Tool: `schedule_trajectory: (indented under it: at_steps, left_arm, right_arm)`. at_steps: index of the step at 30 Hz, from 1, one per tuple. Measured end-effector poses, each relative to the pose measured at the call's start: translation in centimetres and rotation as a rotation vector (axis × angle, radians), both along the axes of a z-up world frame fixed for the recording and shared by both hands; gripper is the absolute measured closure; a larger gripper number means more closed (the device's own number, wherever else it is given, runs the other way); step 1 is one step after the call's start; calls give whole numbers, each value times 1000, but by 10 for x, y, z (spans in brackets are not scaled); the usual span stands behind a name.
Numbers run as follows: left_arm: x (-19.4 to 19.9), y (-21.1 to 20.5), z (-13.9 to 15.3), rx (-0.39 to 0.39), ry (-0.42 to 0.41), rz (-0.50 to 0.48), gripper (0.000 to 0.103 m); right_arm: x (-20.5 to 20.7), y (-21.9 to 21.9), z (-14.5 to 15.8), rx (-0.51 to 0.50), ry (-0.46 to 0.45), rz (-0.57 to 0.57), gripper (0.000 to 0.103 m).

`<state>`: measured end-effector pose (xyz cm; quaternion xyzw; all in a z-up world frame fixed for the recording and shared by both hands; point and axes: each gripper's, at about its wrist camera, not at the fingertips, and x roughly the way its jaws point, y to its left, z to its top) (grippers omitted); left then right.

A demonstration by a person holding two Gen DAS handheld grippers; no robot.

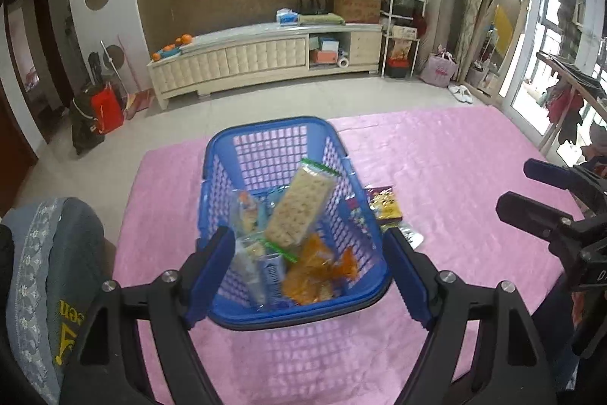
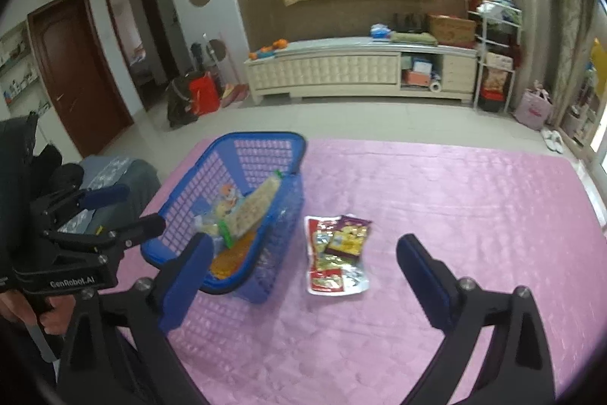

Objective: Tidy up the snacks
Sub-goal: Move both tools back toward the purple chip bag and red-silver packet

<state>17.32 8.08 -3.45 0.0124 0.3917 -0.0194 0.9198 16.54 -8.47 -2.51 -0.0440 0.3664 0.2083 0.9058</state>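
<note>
In the left wrist view, the left gripper point(image 1: 309, 276) is seen with its jaws spread wide and nothing clamped between them; the blue basket point(image 1: 265, 131) is framed directly ahead of the blue fingers point(image 1: 210, 272), on the pink cloth point(image 1: 455, 158). A cracker packet point(image 1: 299, 207) is leaned upright inside the basket, above an orange snack bag point(image 1: 318, 276) and further wrapped packets, blurred. A yellow snack packet point(image 1: 385, 205) is glimpsed on the cloth just beyond the basket's right wall. The right gripper point(image 1: 538, 192) is visible at the far right edge. In the right wrist view, the right gripper point(image 2: 303, 272) is shown fully open and empty. The loose snack packets point(image 2: 335, 255) are located between and slightly ahead of its fingers, apart from both, with the basket ahead to the left and the left gripper point(image 2: 125, 209) beside it
</note>
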Motion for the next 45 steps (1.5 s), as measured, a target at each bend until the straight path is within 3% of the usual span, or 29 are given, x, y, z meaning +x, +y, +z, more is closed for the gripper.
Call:
schedule_trajectory:
  at_steps: [7, 13, 17, 21, 29, 36, 45]
  left_arm:
    - [0, -29, -6, -38, -10, 16, 24]
    - [-7, -55, -21, -56, -5, 34, 24]
    - [-10, -76, -28, -26, 10, 22, 24]
    - [-8, -101, -33, 16, 14, -8, 24]
    - [13, -142, -48, 26, 63, -62, 25]
    - [52, -182, -67, 85, 131, -103, 24]
    - [118, -182, -98, 109, 238, -71, 25]
  right_arm:
    - [-13, -35, -2, -50, -106, -87, 0]
    - [-16, -70, -9, -83, -117, -87, 0]
    - [-9, -94, -15, -25, -37, -87, 0]
    - [-2, -105, -23, -56, -16, -65, 0]
    - [10, -128, -42, -89, 22, -51, 0]
    - [40, -150, -60, -101, 93, -96, 0]
    - [97, -158, -82, -130, 179, -116, 0]
